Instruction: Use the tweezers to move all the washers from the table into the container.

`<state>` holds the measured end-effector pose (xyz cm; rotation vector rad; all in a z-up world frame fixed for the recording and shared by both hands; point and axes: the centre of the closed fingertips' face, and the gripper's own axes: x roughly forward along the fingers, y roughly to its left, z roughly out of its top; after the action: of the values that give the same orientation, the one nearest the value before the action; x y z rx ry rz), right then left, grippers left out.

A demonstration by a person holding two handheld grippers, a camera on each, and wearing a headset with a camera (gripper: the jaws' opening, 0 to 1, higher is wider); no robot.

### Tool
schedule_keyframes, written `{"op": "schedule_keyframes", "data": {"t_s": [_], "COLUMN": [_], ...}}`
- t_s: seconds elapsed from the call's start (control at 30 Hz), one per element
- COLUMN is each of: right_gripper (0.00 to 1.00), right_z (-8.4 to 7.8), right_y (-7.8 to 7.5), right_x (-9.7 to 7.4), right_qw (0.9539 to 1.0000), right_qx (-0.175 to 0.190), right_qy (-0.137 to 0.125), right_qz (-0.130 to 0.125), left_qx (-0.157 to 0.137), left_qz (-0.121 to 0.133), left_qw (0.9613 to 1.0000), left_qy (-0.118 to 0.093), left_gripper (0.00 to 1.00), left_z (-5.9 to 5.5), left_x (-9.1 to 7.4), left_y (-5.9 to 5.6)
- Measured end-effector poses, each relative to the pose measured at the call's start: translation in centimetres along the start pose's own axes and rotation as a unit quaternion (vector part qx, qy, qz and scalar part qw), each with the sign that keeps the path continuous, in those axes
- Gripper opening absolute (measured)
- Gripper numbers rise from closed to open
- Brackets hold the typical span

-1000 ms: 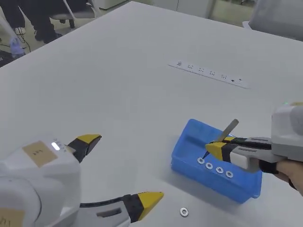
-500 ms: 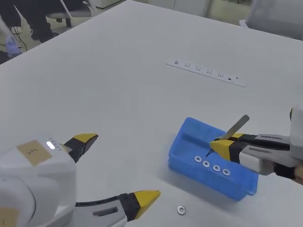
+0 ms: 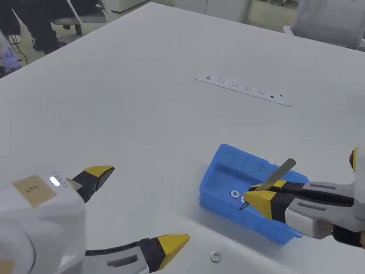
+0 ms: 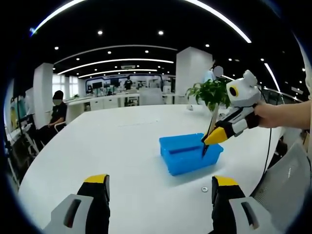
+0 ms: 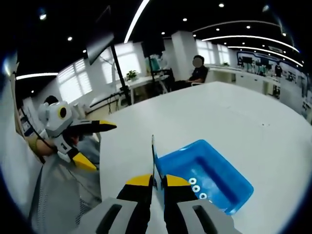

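Washers [image 3: 234, 194] in container [image 3: 228, 164] partly hidden by right gripper [image 3: 256, 197].

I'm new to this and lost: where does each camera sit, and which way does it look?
Head view: on the headset, looking down at the table; left gripper and right gripper show.
Left gripper view: on the left gripper, facing the container; its open fingers show.
Right gripper view: on the right gripper, facing the container; its fingers clamp the tweezers.
Shared: both gripper views see the container and the other gripper.
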<state>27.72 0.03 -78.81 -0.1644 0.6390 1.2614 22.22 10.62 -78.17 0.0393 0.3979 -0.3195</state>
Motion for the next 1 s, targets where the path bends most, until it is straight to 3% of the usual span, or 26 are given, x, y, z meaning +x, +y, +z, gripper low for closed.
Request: {"op": "schedule_keyframes", "data": {"t_s": [0.23,0.47,0.63,0.7,0.8,1.0], "right_gripper": [0.05,0.05,0.05,0.05,0.05,0.05], "right_z": [-1.5,-3.7,-4.5,-4.9,-5.2,-5.5], "right_y": [1.2,1.0,1.4,1.5,2.1,2.7], "right_x": [1.0,1.7,2.1,2.3,2.5,2.8], "right_qw": [0.9994,0.9988,0.9980,0.9976,0.9968,0.9956], "right_qx": [0.028,0.033,0.041,0.047,0.051,0.057], "right_qy": [0.006,0.029,0.034,0.036,0.042,0.044], "right_qz": [0.022,0.020,0.034,0.035,0.046,0.059], "left_qx": [-0.001,-0.017,-0.018,-0.018,-0.020,-0.027], "left_qz": [-0.005,-0.027,-0.037,-0.047,-0.052,-0.054], "left_qw": [1.0000,0.9988,0.9979,0.9963,0.9952,0.9939], "left_qy": [-0.001,-0.037,-0.050,-0.069,-0.080,-0.092], "left_gripper": [0.88,0.90,0.93,0.95,0.97,0.98], "left_z": [0.0,1.4,1.9,2.6,3.0,2.9], "left_x": [0.1,0.0,-0.2,-0.3,-0.5,-0.7], "left_y": [-0.1,-0.9,-1.3,-1.7,-1.9,-1.3]}}
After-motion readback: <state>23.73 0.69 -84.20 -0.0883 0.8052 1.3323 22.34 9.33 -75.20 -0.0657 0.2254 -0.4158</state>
